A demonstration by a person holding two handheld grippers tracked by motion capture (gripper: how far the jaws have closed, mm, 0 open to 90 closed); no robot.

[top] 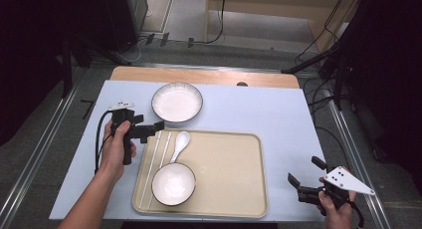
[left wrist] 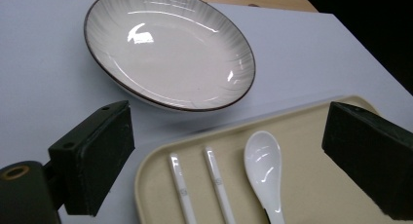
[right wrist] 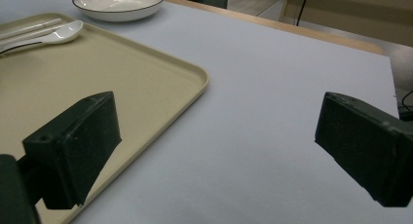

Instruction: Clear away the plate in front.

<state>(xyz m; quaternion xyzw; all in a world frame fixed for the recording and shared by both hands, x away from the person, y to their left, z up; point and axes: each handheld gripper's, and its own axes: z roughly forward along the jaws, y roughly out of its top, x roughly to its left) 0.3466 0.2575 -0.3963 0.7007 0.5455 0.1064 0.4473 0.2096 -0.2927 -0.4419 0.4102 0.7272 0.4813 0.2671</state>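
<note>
Partly cut off at the bottom edge of the left gripper view: pair of chopsticks (left wrist: 199, 185) and white spoon (left wrist: 265, 170), handle ends out of frame. Hidden in the right gripper view behind the near jaw: part of the tray (right wrist: 146, 63), with the small bowl reduced to a dark rim sliver at the left edge. Counted from the high view: one beige tray (top: 234, 174), one pair of chopsticks (top: 155, 162), one spoon (top: 179, 144), one small bowl (top: 173, 184), one wide striped bowl (top: 177, 102), two grippers. Chopsticks, spoon and small bowl all on the tray's left half; striped bowl on the blue table cover (top: 278, 109) just beyond the tray's far left corner. Left gripper (top: 158, 125) just above the tray's far left corner, near the chopstick tips, jaws wide with nothing between the pads. Right gripper (top: 304, 178) off the tray's right edge, above bare cover, jaws spread wide, empty. Seen up close from the left gripper view: fine radial striping and dark rim of the striped bowl (left wrist: 170, 51), small marks on the chopsticks.
</note>
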